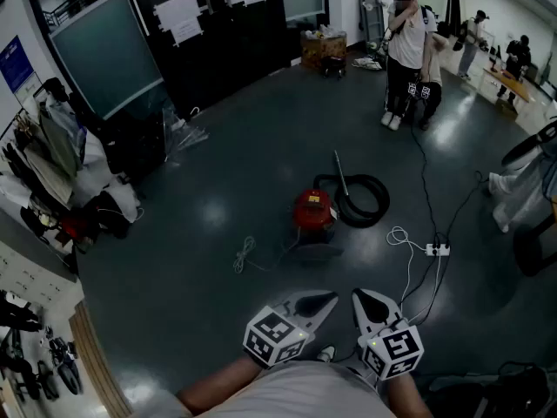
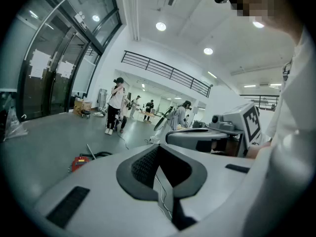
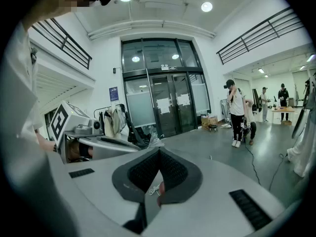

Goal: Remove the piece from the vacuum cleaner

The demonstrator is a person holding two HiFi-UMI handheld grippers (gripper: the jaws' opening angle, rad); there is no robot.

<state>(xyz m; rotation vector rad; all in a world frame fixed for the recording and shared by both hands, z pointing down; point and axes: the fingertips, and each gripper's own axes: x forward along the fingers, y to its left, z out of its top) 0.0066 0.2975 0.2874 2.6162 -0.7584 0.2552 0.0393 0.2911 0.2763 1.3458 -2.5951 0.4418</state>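
The red vacuum cleaner (image 1: 313, 212) stands on the dark floor about a metre ahead of me. Its black hose (image 1: 364, 200) lies coiled to its right, and a metal wand (image 1: 342, 174) sticks up over the coil. In the left gripper view the vacuum cleaner (image 2: 79, 162) shows small at the lower left. My left gripper (image 1: 327, 300) (image 2: 159, 147) and right gripper (image 1: 359, 296) (image 3: 159, 149) are held side by side close to my body, well short of the vacuum. Both are shut with nothing between the pads.
A white power strip (image 1: 438, 249) with looped cables lies right of the vacuum, and a loose white cord (image 1: 244, 253) to its left. A person (image 1: 406, 50) stands at the back, another (image 1: 522, 190) at the right edge. A clothes rack (image 1: 52, 146) lines the left wall.
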